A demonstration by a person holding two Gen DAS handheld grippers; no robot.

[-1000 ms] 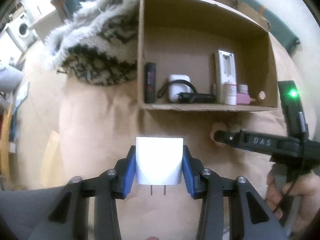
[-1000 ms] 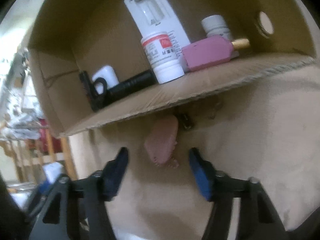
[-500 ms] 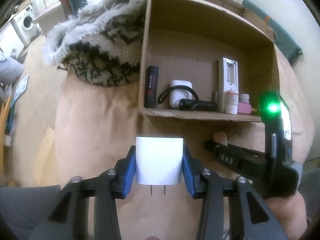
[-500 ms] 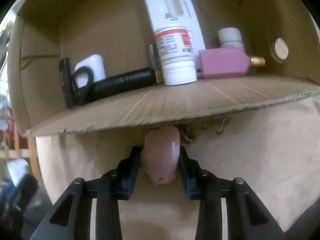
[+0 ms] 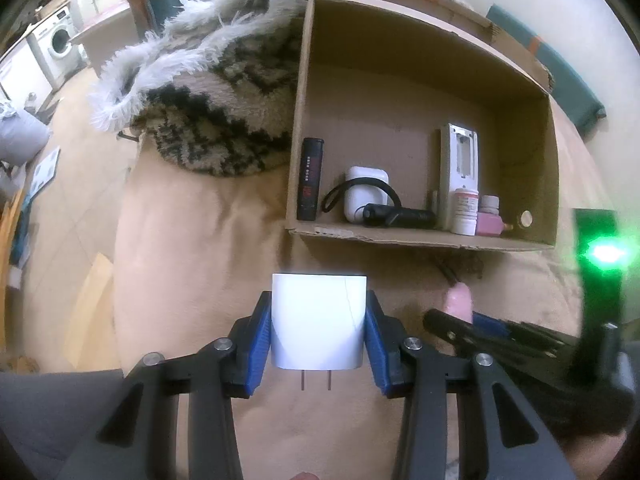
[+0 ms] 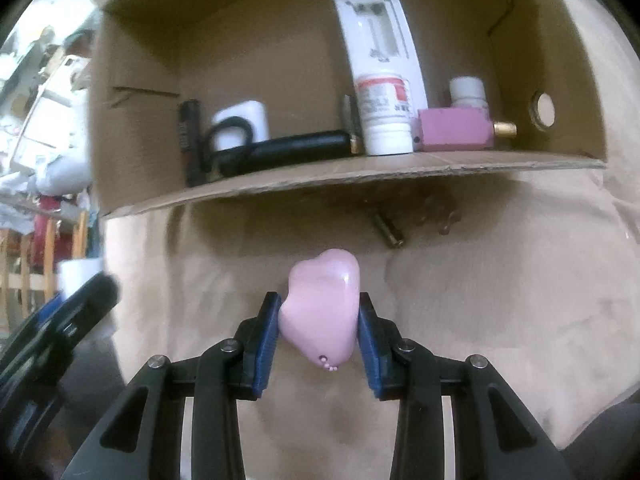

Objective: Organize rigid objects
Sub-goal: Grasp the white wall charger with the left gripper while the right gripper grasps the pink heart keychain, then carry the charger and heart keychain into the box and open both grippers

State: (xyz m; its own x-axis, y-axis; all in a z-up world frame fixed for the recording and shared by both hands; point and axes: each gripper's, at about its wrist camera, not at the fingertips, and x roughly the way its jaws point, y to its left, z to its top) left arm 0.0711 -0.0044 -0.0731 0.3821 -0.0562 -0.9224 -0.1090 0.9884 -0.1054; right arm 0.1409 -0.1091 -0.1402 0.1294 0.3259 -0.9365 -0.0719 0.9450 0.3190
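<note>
**Both grippers loaded, box waiting just ahead**

I take the cardboard box (image 5: 424, 92) as my landmark. It lies on its side on the tan cover (image 5: 192, 248), mouth toward me, so I can slide things in without reaching over a wall. Along its lower wall stand a black stick (image 5: 311, 178), a white case (image 5: 366, 192), a black flashlight (image 5: 398, 216), a white bottle (image 6: 384, 114) and a pink block (image 6: 454, 130), lined up against the back, which leaves the front strip free.

My left gripper (image 5: 319, 332) clamps a white charger (image 5: 319, 320) by its flat sides, prongs toward me, in front of the box mouth. My right gripper (image 6: 319, 332) is closed on a pink heart-shaped piece (image 6: 322, 308), squeezed across its width, just in front of the box's lower edge. A small brass-tipped item (image 6: 386, 230) lies on the cover under that edge.

A second ago the right jaws stood wide with the pink piece lying untouched between them; now they pinch it and it appears to sit clear of the cover. The left grip on the charger is unchanged.
</note>
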